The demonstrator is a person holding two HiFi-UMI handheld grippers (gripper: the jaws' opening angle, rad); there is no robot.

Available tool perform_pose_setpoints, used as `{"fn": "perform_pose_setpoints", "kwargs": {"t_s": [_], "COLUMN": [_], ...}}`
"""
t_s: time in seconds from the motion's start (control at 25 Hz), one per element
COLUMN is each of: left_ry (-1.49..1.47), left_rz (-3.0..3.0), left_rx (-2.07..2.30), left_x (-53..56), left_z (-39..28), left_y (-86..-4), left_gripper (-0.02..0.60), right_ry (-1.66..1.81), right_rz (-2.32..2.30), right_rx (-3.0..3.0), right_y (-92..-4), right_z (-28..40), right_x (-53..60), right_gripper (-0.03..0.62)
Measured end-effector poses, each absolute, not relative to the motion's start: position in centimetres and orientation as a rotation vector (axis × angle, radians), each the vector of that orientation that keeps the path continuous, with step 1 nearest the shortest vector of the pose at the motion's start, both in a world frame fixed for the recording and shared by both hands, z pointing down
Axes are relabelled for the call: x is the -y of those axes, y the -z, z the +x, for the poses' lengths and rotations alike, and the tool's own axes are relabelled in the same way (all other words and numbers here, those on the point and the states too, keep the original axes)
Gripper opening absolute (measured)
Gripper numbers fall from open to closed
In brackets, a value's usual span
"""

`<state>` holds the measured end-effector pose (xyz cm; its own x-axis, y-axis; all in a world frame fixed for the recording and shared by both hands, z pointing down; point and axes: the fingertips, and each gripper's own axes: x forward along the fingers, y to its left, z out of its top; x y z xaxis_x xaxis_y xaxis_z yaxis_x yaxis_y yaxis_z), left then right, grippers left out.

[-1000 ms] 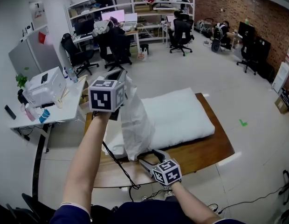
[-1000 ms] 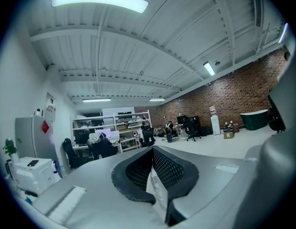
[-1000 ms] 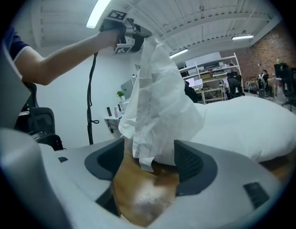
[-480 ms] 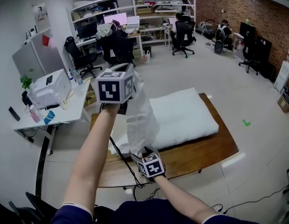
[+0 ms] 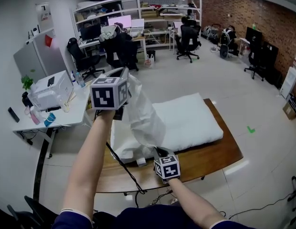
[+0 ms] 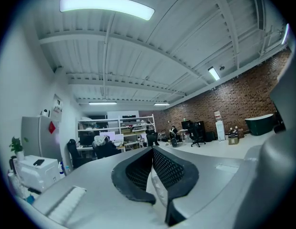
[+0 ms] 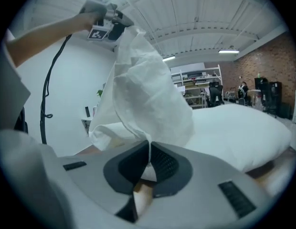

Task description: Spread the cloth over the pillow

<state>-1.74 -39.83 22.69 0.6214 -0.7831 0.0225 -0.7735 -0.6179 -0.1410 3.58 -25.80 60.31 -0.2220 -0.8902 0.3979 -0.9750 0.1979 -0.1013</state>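
Observation:
A white cloth (image 5: 143,113) hangs in front of me over the near left end of the white pillow (image 5: 186,120), which lies on a brown wooden table (image 5: 210,159). My left gripper (image 5: 125,76) is raised high and shut on the cloth's top edge; a strip of cloth (image 6: 156,187) shows between its pads. Lower down, my right gripper (image 5: 159,152) has just been closing, and its jaws are now shut on the cloth's bottom edge (image 7: 148,159). In the right gripper view the cloth (image 7: 148,94) drapes down from the left gripper (image 7: 107,20) above, with the pillow (image 7: 243,132) behind it.
A black cable (image 5: 120,162) trails from the left gripper across the table's near edge. A white desk (image 5: 57,116) with a printer (image 5: 50,89) stands to the left. Office chairs (image 5: 120,49), shelves and a brick wall (image 5: 234,8) lie beyond open floor.
The right gripper, open and below the cloth before, has come to the cloth's bottom edge and shut on it. The left gripper has risen a little with the cloth's top.

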Motion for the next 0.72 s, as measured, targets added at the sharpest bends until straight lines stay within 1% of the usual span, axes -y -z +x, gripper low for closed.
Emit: {"fn": "perform_pose_setpoints", "kwargs": {"t_s": [0.2, 0.48, 0.72], "left_ry": [0.126, 0.114, 0.065], "left_rz": [-2.698, -2.660, -2.593], "left_rx": [-1.387, -1.506, -1.574], "left_x": [40.7, 41.8, 41.7], "left_z": [-4.4, -8.6, -11.3], "left_y": [-23.3, -23.8, -21.5], "left_gripper": [0.005, 0.005, 0.005], "right_ry": [-0.235, 0.103, 0.302], "right_rz": [1.859, 1.985, 2.044], "right_rx": [2.173, 2.069, 2.014], "right_y": [-54.6, -43.2, -33.1], "right_z": [9.6, 18.1, 22.9], "right_x": [27.0, 29.8, 31.4], "right_gripper": [0.008, 0.006, 0.006]}}
